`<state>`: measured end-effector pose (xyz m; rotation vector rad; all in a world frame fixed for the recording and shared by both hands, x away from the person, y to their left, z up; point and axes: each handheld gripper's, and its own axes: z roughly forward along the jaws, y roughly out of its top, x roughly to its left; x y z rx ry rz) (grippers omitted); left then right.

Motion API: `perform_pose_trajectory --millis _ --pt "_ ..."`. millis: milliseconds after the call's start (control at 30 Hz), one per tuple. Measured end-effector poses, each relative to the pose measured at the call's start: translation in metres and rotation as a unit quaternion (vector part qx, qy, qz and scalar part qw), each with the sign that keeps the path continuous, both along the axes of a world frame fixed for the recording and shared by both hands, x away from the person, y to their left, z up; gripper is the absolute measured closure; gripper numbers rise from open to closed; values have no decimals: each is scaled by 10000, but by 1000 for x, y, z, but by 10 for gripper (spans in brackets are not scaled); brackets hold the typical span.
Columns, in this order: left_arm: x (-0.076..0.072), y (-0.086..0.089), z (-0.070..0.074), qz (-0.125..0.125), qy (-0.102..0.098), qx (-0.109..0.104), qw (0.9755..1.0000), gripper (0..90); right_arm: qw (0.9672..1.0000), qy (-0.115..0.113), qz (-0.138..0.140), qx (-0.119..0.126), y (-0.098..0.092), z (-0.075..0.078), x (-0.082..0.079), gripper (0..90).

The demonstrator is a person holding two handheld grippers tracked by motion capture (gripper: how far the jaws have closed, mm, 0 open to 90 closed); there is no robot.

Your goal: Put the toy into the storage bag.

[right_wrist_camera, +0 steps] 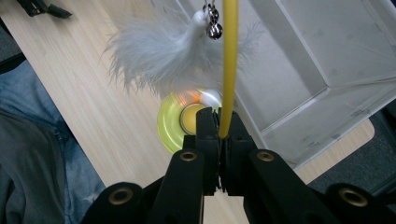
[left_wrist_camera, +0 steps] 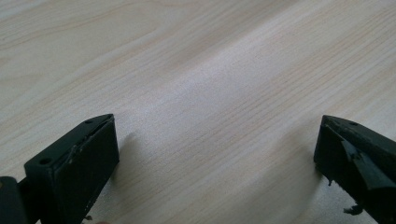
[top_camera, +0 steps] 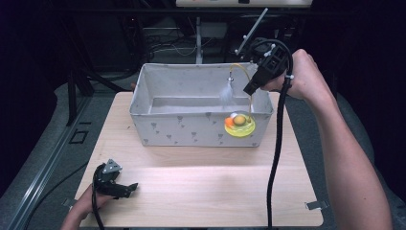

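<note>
My right gripper (right_wrist_camera: 219, 133) is pinched on the yellow wand (right_wrist_camera: 229, 65) of a cat toy and holds it in the air at the near right corner of the fabric box (top_camera: 158, 129). The toy's round yellow base (top_camera: 241, 125) dangles outside the front wall, its white feather (right_wrist_camera: 159, 56) over the rim. The lift looks done; clearing that wall and lowering it in remains. My left gripper (left_wrist_camera: 215, 163) rests spread on the table (top_camera: 201, 187), well apart, holding nothing.

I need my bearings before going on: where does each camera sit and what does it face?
High view: above the near edge, looking down at table, bin, toy; both forearms show.
Left gripper view: on left gripper, facing bare tabletop.
Right gripper view: on right gripper, looking down the toy's yellow stem.
High and right views share toy and bin.
</note>
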<state>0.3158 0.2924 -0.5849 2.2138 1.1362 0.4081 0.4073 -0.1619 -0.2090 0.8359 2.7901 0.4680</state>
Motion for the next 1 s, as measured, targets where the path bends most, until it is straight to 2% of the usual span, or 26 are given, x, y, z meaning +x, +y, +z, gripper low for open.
perform_pose_trajectory --millis 167,633,733,1000 --pt "0 0 0 -1 -1 -1 10000 0 9999 -109 -42 49 0 10 2 880" --pt "0 0 0 2 -3 -1 10000 0 9992 -299 -252 118 -3 22 9 879" --pt "0 0 0 2 -3 -4 10000 0 9986 -380 -313 209 -4 25 12 880" --pt "0 0 0 1 -3 -4 10000 0 9978 -460 -404 237 -4 32 20 880"
